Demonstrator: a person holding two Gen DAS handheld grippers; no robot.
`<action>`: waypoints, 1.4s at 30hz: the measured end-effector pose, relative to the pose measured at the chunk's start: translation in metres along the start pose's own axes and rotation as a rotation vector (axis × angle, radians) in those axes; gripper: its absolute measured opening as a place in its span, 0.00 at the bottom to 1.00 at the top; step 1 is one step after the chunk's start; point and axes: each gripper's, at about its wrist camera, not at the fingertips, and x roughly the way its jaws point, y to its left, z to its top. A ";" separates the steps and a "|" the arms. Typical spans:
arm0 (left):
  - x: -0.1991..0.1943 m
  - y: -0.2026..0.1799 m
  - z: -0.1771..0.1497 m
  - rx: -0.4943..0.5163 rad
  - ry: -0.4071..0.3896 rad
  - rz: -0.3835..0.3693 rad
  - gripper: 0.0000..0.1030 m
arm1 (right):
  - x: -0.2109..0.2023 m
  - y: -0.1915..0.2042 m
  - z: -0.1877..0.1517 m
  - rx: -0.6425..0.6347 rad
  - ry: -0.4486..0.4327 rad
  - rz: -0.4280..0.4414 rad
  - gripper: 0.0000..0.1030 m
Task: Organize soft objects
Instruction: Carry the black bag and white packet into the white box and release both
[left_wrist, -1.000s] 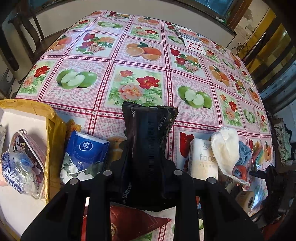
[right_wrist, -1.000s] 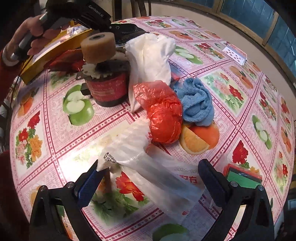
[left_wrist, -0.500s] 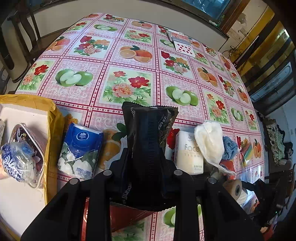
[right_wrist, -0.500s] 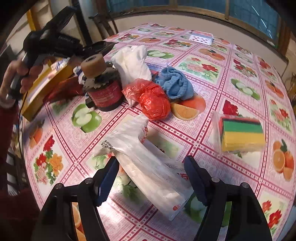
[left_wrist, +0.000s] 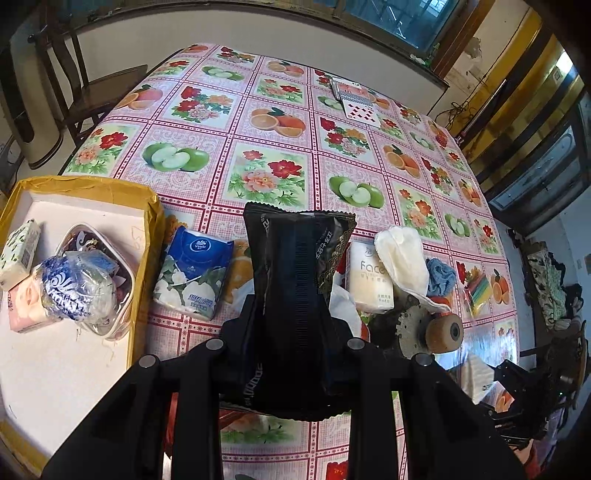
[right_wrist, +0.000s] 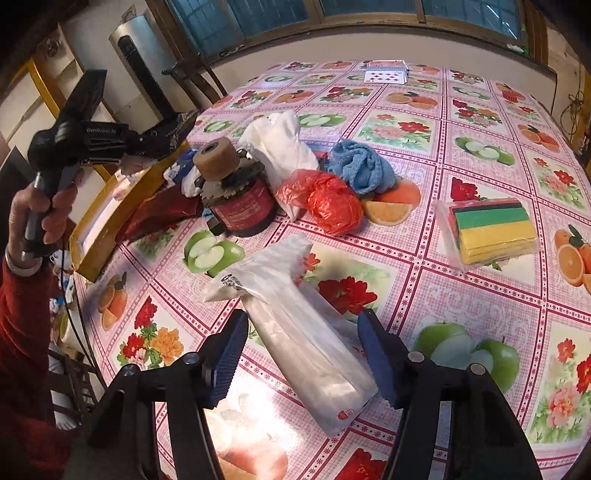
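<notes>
While my left gripper (left_wrist: 295, 295) has its fingers clamped on the black packet (left_wrist: 299, 273), held clear above the worktop (left_wrist: 266, 122) just beside the yellow tray (left_wrist: 151, 221) at the near left edge, my right gripper (right_wrist: 303, 350) waits with fingers apart astride the clear bag (right_wrist: 295, 325). I judge the packet's slick film could slide out if I tilt, and the limp bag may crumple or slip when pinched
</notes>
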 end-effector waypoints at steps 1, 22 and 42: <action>-0.002 0.001 -0.002 0.001 -0.001 -0.002 0.25 | 0.004 0.003 -0.001 -0.011 0.017 -0.006 0.54; -0.015 0.008 -0.016 0.009 -0.006 -0.008 0.25 | 0.025 0.014 -0.005 -0.149 0.074 -0.059 0.39; -0.080 0.101 -0.014 -0.070 -0.167 0.152 0.25 | 0.048 0.183 0.098 -0.164 -0.070 0.329 0.37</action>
